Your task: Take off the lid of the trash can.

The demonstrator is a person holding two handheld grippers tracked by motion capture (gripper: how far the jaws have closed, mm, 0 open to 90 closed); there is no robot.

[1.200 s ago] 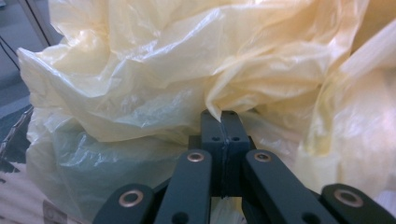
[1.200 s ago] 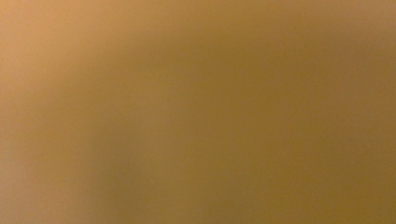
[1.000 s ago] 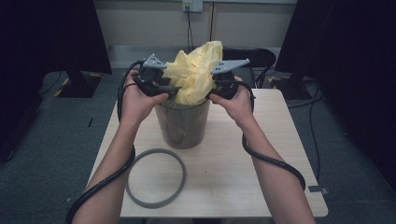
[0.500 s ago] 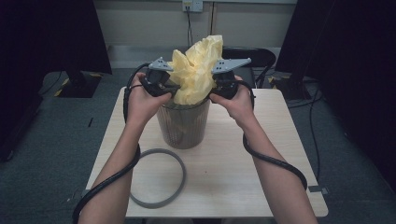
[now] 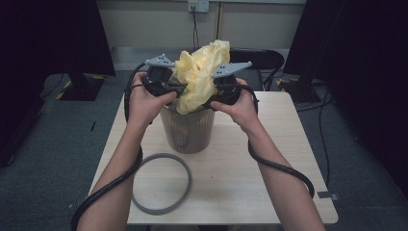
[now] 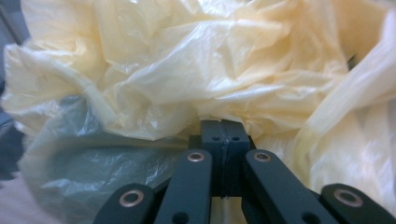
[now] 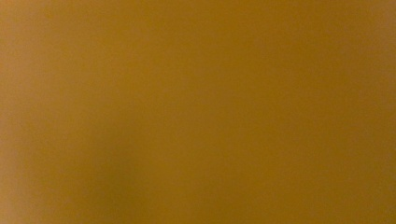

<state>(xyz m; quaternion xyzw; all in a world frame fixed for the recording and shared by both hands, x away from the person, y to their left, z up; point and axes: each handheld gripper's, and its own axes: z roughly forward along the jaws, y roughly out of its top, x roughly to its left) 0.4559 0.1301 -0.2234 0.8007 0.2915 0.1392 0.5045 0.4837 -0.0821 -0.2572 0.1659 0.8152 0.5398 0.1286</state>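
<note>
Left gripper clamps yellow bag; right gripper has just been opening (grip unclear); bag may slip off bin.

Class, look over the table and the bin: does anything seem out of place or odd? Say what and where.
The yellow plastic bag is bunched in a crumpled heap above the bin, not spread inside it. The grey ring lies loose on the table in front of the bin, not on its rim.
</note>
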